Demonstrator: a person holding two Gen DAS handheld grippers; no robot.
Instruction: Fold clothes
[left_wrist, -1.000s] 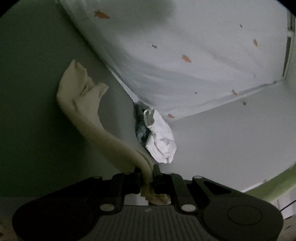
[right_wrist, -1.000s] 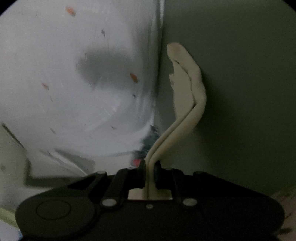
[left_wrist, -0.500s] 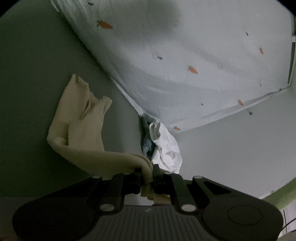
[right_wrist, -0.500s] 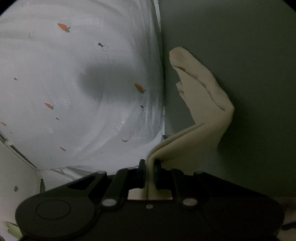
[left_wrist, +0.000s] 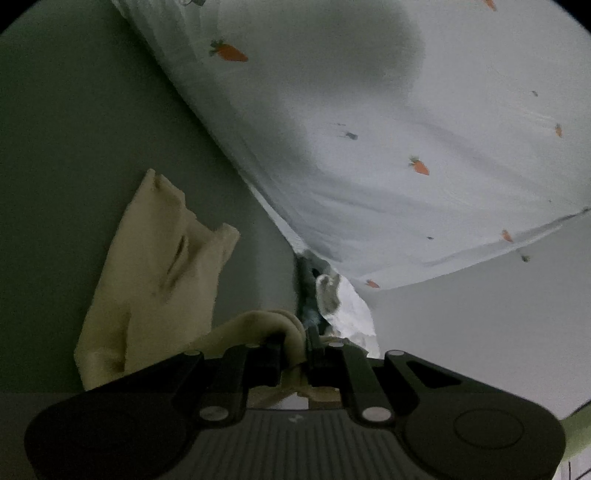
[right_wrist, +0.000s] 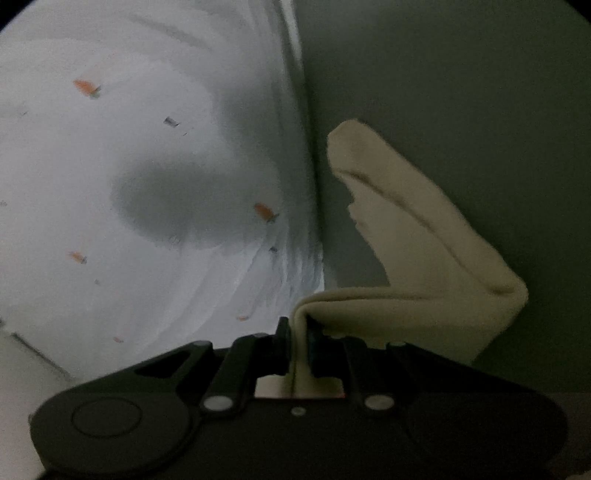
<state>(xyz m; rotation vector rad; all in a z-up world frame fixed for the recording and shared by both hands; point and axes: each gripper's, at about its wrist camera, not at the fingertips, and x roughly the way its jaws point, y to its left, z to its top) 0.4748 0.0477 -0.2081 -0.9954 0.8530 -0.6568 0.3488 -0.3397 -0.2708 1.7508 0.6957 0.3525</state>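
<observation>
A cream cloth (left_wrist: 155, 280) lies partly on the dark green surface (left_wrist: 74, 147), doubled back on itself toward me. My left gripper (left_wrist: 301, 345) is shut on one bunched edge of it. In the right wrist view the same cream cloth (right_wrist: 424, 251) bends in a fold at the right and runs back to my right gripper (right_wrist: 299, 339), which is shut on its edge. The cloth's far end rests flat on the green surface (right_wrist: 480, 110).
A white sheet with small carrot prints (left_wrist: 369, 129) borders the green surface; it fills the left of the right wrist view (right_wrist: 129, 147). A crumpled white and grey garment (left_wrist: 332, 299) lies by the sheet's edge, just beyond my left gripper.
Both grippers have carried their held edges forward over the cloth. The cloth, stretched out long a second ago, now folds back on itself and lies wider on the green surface.
</observation>
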